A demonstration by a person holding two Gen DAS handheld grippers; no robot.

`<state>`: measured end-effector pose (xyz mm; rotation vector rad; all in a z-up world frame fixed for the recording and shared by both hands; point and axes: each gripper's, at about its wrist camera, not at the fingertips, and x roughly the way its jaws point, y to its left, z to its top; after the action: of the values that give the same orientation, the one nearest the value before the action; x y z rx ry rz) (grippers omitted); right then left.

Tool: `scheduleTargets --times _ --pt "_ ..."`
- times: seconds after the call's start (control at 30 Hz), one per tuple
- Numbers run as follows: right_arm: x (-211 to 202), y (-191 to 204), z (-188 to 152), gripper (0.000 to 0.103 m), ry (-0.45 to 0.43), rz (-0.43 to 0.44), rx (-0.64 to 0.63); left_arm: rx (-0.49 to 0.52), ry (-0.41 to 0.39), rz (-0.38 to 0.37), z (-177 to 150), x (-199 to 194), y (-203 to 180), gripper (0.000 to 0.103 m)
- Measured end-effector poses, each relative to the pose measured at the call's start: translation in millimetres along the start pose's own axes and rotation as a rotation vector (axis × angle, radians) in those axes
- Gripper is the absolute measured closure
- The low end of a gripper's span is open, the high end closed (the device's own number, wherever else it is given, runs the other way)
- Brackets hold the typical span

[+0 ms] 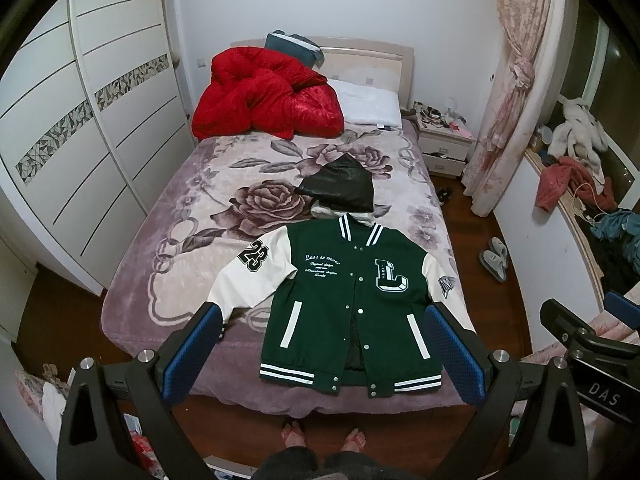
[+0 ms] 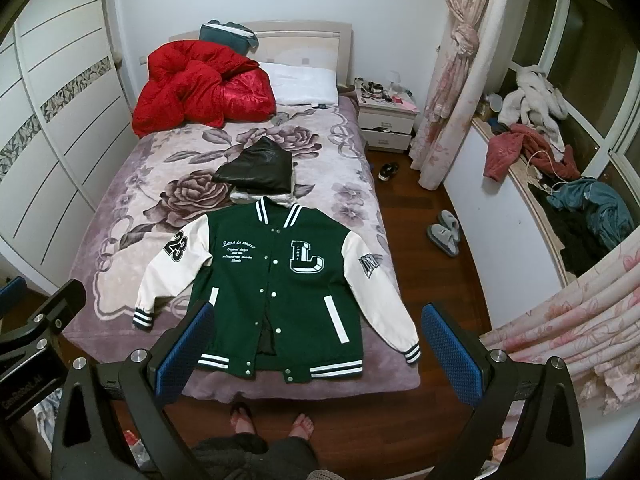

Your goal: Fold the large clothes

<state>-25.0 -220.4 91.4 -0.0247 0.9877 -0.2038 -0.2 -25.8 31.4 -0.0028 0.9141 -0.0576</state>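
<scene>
Green varsity jacket point(image 1: 352, 304) flat on bed point(image 1: 192, 200), black folded garment point(image 1: 340, 184) beyond collar; both grippers point(image 1: 324, 356) point(image 2: 316, 356) wide open, empty.

The bed point(image 1: 188, 208) is covered by a mauve blanket point(image 2: 120, 216) printed with large grey-purple roses. At its foot end a green varsity jacket point(image 1: 352, 304) lies flat, front up, snaps closed, with its white sleeves spread out to either side; the hem reaches almost to the edge of the mattress. Just beyond the jacket's collar sits a black leather garment point(image 1: 340, 186), folded into a small pile and touching the collar. At the head end a crumpled red quilt point(image 1: 268, 96) is heaped on the left side, with a white pillow point(image 1: 368, 104) just beside it on the right. A folded teal item point(image 1: 294, 46) rests on top of the quilt against the headboard point(image 1: 372, 56).
</scene>
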Motion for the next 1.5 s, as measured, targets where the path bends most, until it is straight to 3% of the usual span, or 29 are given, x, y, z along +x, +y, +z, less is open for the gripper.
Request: scheduleTargets --times 0.33,0.43,0.57,0.73,0.8,0.83,0.87,1.03,1.07,1.17,1.27,1.37,1.5 --pt "-4 6 5 0.000 0.004 -0.008 0.009 0.016 0.007 -0.018 8 9 4 0.000" --pt "-13 21 24 0.000 0.010 -0.006 0.035 0.040 -0.015 -0.009 14 24 5 0.000" --pt "23 22 22 0.000 0.011 0.044 0.090 0.079 -0.059 0.021 15 61 12 0.000" --pt "124 -19 3 0.000 0.107 0.066 0.315 0.155 -0.064 0.042 -2 138 12 0.000" --pt "170 -49 -17 0.016 0.143 0.053 0.431 0.176 -0.016 0.059 -14 180 8 0.000" --pt "190 -63 -28 0.036 0.170 0.038 0.478 0.191 0.022 0.072 -21 206 3 0.000" --pt "216 -79 -41 0.041 0.217 0.018 0.532 0.200 0.047 0.080 -29 226 0 0.000" --pt "342 -171 -126 0.037 0.390 0.045 0.849 0.198 0.200 0.153 -66 326 -20 0.000" --pt "366 -188 -146 0.030 0.407 0.072 0.927 0.194 0.228 0.172 -74 346 -25 0.000" --pt "450 -229 -222 0.028 0.462 0.188 1.163 0.182 0.291 0.221 -89 390 -35 0.000" --pt "526 -245 -279 0.028 0.435 0.305 1.375 0.163 0.343 0.255 -101 432 -40 0.000" --pt "591 -254 -324 0.028 0.316 0.403 1.589 0.177 0.394 0.288 -113 474 -45 0.000" --pt "651 -252 -354 0.028 0.178 0.461 1.799 0.171 0.447 0.317 -124 516 -51 0.000"
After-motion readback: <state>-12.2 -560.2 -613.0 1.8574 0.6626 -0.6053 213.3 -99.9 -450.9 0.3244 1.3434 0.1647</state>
